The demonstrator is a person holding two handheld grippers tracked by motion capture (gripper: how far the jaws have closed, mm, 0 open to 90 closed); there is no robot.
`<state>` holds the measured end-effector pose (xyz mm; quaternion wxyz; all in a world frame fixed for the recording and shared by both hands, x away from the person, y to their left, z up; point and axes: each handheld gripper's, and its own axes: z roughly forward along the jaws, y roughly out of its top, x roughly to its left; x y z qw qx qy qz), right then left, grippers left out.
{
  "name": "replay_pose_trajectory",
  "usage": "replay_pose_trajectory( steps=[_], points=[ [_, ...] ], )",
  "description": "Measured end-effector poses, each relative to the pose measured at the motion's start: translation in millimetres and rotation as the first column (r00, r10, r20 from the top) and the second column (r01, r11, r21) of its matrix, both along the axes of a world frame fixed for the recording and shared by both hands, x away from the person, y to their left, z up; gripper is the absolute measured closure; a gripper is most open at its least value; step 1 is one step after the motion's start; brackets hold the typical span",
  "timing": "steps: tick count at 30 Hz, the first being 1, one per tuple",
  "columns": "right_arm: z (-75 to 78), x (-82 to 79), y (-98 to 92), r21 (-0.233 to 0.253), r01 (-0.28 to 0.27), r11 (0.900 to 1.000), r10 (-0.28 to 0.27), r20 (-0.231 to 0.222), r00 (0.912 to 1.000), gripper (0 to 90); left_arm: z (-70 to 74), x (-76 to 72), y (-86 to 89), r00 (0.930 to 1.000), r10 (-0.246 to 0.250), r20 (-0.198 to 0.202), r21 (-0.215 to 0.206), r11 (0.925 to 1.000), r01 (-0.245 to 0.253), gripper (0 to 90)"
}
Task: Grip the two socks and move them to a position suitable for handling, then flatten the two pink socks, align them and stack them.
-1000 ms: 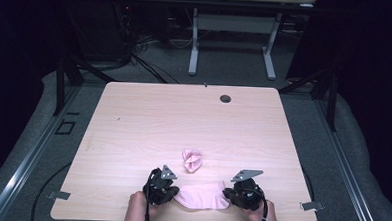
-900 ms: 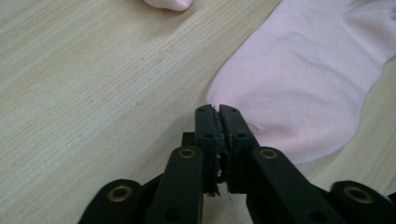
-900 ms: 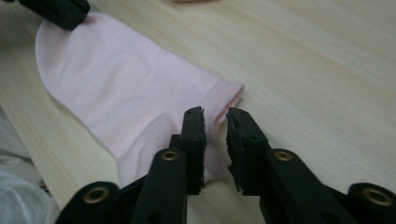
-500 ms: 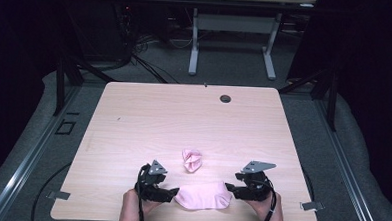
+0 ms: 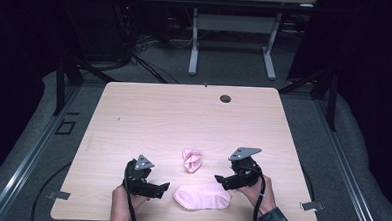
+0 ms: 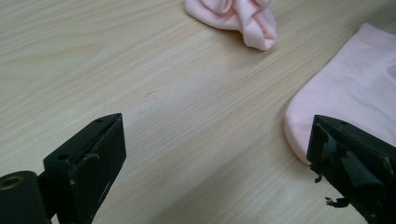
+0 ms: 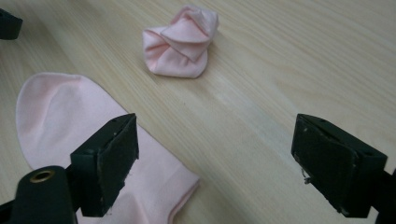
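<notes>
A pink sock (image 5: 202, 196) lies flat near the table's front edge; its toe end shows in the left gripper view (image 6: 348, 88) and its cuff end in the right gripper view (image 7: 70, 121). Behind it sits a balled-up pink sock (image 5: 191, 160) (image 6: 238, 16) (image 7: 181, 41). My left gripper (image 5: 161, 188) (image 6: 217, 168) is open just left of the flat sock, nothing between its jaws. Right of that sock, my right gripper (image 5: 220, 180) (image 7: 215, 158) is open too, its left jaw over the sock's cuff.
The light wooden table (image 5: 148, 118) has a dark round grommet (image 5: 225, 98) near its far edge. Cables trail from both grippers over the front edge. Beyond the table stand a desk's white legs (image 5: 193, 45) on grey floor.
Both grippers let go of the flat sock and drew apart, left one leftward, right one right and slightly back. The sock now lies flat between them.
</notes>
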<state>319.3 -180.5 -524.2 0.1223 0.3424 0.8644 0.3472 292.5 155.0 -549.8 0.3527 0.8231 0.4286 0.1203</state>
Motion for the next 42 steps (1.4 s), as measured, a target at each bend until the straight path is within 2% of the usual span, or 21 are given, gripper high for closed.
replay_pose_trajectory(
  steps=[7, 15, 19, 24, 28, 30, 31, 32, 35, 38, 40, 42],
  points=[
    [11.5, 13.3, 17.9, -0.042, -0.041, 0.998, 0.042, 0.026, 0.9988, 14.8, -2.6, 1.9, 9.0, 0.9998, 0.021, 0.004, -0.001, 0.9998, -0.021, 1.2],
    [18.3, 26.9, 35.2, -0.084, -0.088, 0.993, 0.091, 0.035, 0.9952, 16.2, -3.5, 2.4, 16.3, 0.9992, 0.039, 0.008, -0.007, 0.9992, -0.039, 0.4],
    [22.4, 35.2, 46.0, -0.1, -0.105, 0.989, 0.11, 0.051, 0.9926, 21.5, -3.6, 2.7, 16.3, 0.999, 0.044, 0.007, -0.011, 0.999, -0.044, 0.3],
    [26.3, 47.5, 63.2, -0.125, -0.135, 0.983, 0.144, 0.064, 0.9875, 32.9, -4.3, 3.5, 16.1, 0.9991, 0.041, 0.009, -0.012, 0.9991, -0.041, 0.3],
    [24.1, 56.9, 82.2, -0.166, -0.182, 0.969, 0.194, 0.059, 0.9792, 41.5, -3.8, 3.9, 14.6, 0.9992, 0.039, 0.005, -0.012, 0.9992, -0.039, 0.3],
    [19.9, 63.0, 90.2, -0.203, -0.201, 0.958, 0.213, 0.042, 0.9761, 44.3, -3.3, 4.1, 14.5, 0.9994, 0.033, 0.007, -0.007, 0.9994, -0.033, 0.4],
    [16.9, 65.0, 93.1, -0.198, -0.2, 0.96, 0.212, 0.042, 0.9763, 46.2, -3.5, 4.1, 13.9, 0.9994, 0.036, 0.004, -0.011, 0.9993, -0.036, 0.4],
    [13.6, 68.9, 96.9, -0.216, -0.215, 0.953, 0.227, 0.032, 0.9735, 48.1, -3.7, 4.2, 13.5, 0.9993, 0.038, 0.003, -0.012, 0.9992, -0.038, 0.6],
    [4.0, 76.8, 102.4, -0.246, -0.21, 0.946, 0.218, 0.005, 0.9759, 54.4, -4.7, 6.4, 12.3, 0.9997, 0.026, -0.001, -0.005, 0.9996, -0.026, 2.1],
    [-6.8, 86.6, 100.1, -0.243, -0.198, 0.95, 0.188, -0.064, 0.9801, 67.6, -4.6, 9.0, 7.4, 0.9998, 0.019, -0.006, -0.005, 0.9998, -0.019, 5.8],
    [-10.1, 89.4, 95.9, -0.197, -0.193, 0.961, 0.174, -0.107, 0.9789, 75.6, -3.5, 11.4, 1.7, 0.9999, 0.008, -0.008, -0.006, 0.9999, -0.008, 11.6],
    [-11.8, 89.2, 93.9, -0.17, -0.174, 0.97, 0.156, -0.113, 0.9813, 82.2, -3.2, 17.4, -10.1, 0.9995, -0.027, -0.013, -0.007, 0.9996, 0.027, 16.3]
  ],
)
